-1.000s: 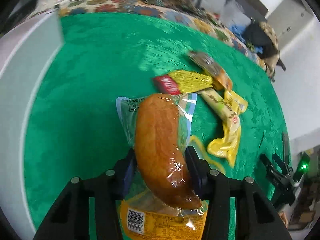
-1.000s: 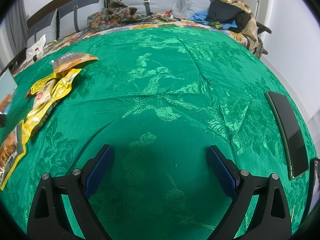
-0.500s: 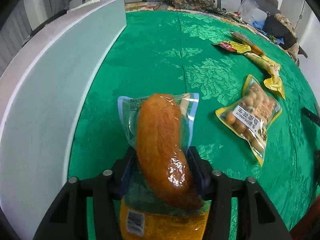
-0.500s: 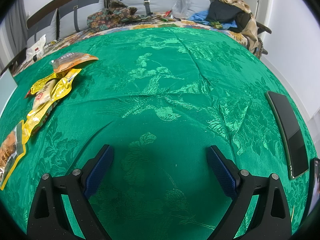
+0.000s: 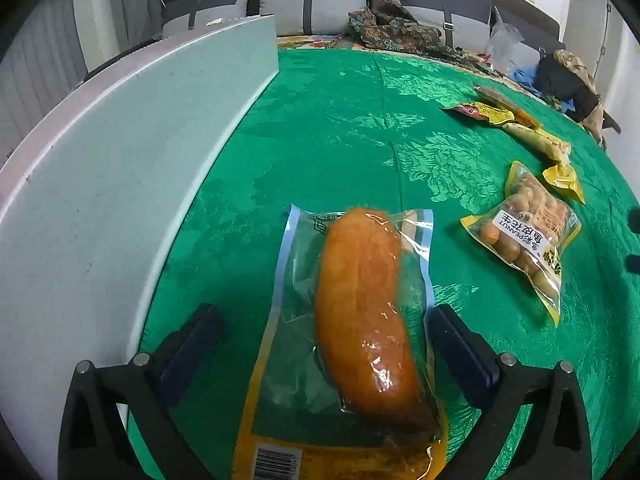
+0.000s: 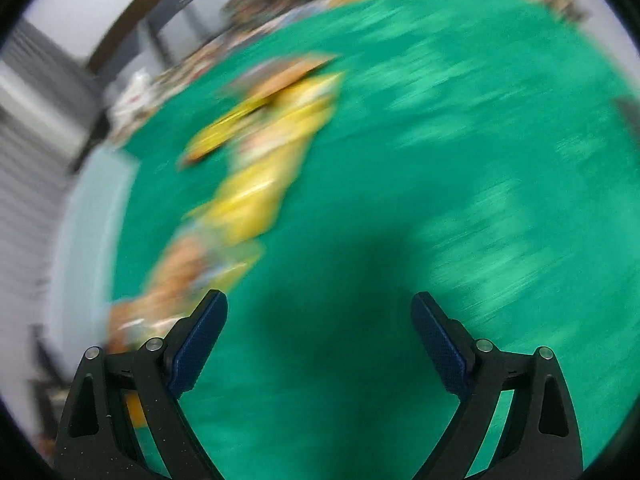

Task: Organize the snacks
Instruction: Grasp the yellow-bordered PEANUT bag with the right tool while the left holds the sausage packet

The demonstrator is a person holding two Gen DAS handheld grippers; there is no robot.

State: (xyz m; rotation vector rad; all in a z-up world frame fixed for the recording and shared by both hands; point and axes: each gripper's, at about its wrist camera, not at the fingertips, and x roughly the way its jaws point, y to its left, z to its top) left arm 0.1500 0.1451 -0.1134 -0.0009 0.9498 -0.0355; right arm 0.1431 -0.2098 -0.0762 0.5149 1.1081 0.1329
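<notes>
surroundings: green patterned cloth point(image 5: 340, 128) over the whole surface, cushions point(image 5: 312, 0) and a heap of clothes point(image 5: 396, 32) along the far edge
left side: a big pale board point(image 5: 120, 160) runs along the cloth's left edge, near the bread pack but not touching it as far as I can see
bread pack: sealed bread point(image 5: 360, 304) lies flat on the cloth, right in front of the left gripper
bread axis: long axis runs away from the camera, far end tipped a bit left; barcode end is nearest the camera
left gripper: left gripper point(image 5: 320, 328) has just swung wide open, pack sits between the fingers with neither pad pressing it; right pad is just beside the wrapper edge
peanuts: peanut bag point(image 5: 524, 232) to the right of the bread, clear of it, lying on a diagonal
other snacks: yellow packs point(image 5: 536, 136) further back right, strung in a loose line past the peanuts
right gripper: right gripper point(image 6: 320, 332) spread wide, only bare cloth between the fingers
right view: super blurry, snacks are yellow-orange smears up and left of the fingers
</notes>
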